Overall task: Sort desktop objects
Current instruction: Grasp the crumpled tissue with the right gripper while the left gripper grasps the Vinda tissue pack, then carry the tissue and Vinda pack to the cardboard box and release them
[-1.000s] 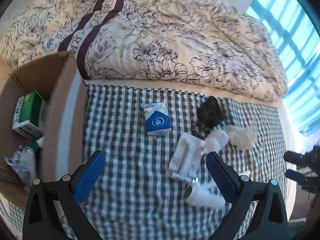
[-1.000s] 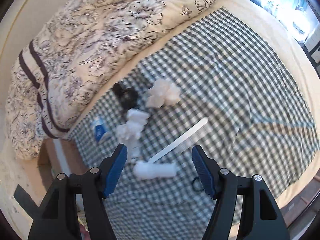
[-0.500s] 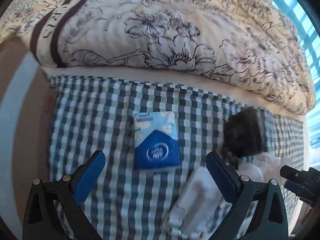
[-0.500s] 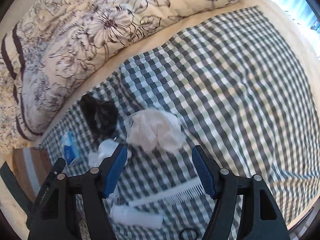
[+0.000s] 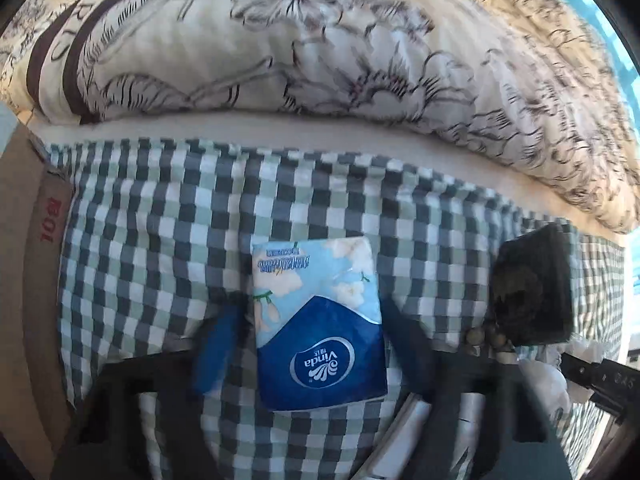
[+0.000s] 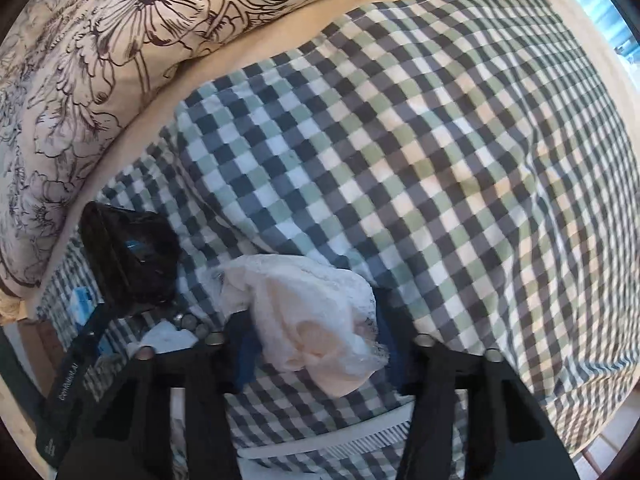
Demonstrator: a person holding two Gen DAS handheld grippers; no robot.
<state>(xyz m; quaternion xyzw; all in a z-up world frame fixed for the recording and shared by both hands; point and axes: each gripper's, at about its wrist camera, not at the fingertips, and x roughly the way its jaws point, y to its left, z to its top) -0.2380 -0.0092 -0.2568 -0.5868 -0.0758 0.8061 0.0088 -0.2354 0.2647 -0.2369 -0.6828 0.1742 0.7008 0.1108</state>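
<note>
The left gripper point(image 5: 316, 344) points steeply down at a checked cloth point(image 5: 168, 248) spread on a bed. Its jaws are closing, and a blue-and-white tissue pack point(image 5: 320, 328) lies flat on the cloth between them. The blue finger pads point(image 5: 218, 348) stand just beside the pack's long edges; motion blur hides whether they press on it, so contact cannot be confirmed.

The right gripper point(image 6: 316, 340) points straight down over the same cloth point(image 6: 400, 140). Its jaws are also closing, with a crumpled white tissue point(image 6: 312, 320) between them — the wad fills most of the gap and spills past the fingertips. Firm contact on both sides cannot be told.

Surrounding items:
- A black box point(image 5: 532, 288) lies on the cloth to the right of the tissue pack, in the left wrist view; the same box point(image 6: 128, 256) shows left of the crumpled tissue in the right wrist view.
- A white comb point(image 6: 340, 440) lies on the cloth below the right gripper's fingers.
- A flowered quilt point(image 5: 320, 48) is bunched along the far edge of the cloth.
- A cardboard box point(image 5: 28, 280) stands at the cloth's left edge — only its flap is visible.
</note>
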